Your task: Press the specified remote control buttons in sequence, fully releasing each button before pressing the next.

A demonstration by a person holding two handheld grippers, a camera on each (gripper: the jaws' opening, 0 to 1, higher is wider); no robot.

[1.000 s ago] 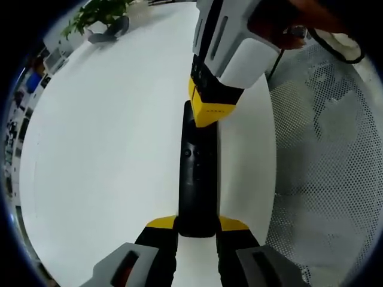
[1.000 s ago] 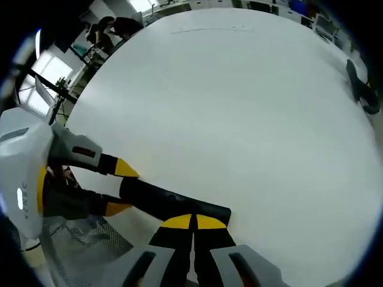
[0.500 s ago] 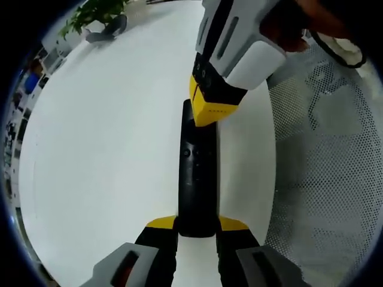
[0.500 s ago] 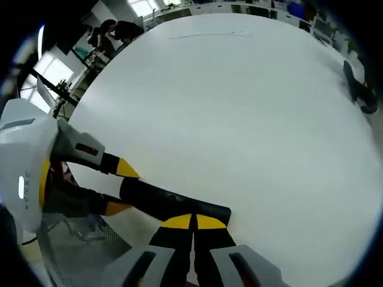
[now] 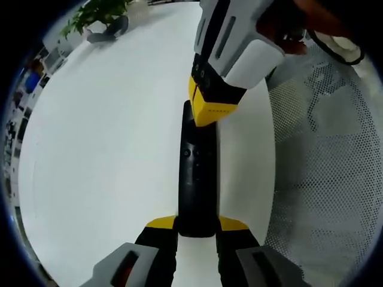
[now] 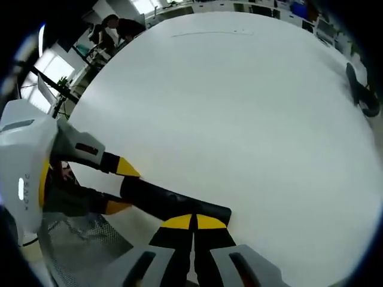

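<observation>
A long black remote (image 5: 197, 173) lies lengthwise above a white table (image 5: 108, 137), its near end clamped between the yellow-tipped jaws of my left gripper (image 5: 197, 224), which is shut on it. My right gripper (image 5: 206, 110) comes in from the upper right with its jaws shut together, and its yellow tips rest on the remote's far end. In the right gripper view the same right gripper (image 6: 192, 222) touches the end of the remote (image 6: 161, 200), and the left gripper (image 6: 121, 188) holds the other end at the left. A hand grips the right gripper's white body (image 5: 287, 30).
A potted plant (image 5: 99, 11) and a dark object (image 5: 114, 27) stand at the table's far edge. A grey mesh chair (image 5: 329, 155) runs along the table's right side. People stand in the background (image 6: 116, 27).
The right gripper's white body has shifted very slightly. Its tips stay on the remote's far end, and the left gripper keeps its hold.
</observation>
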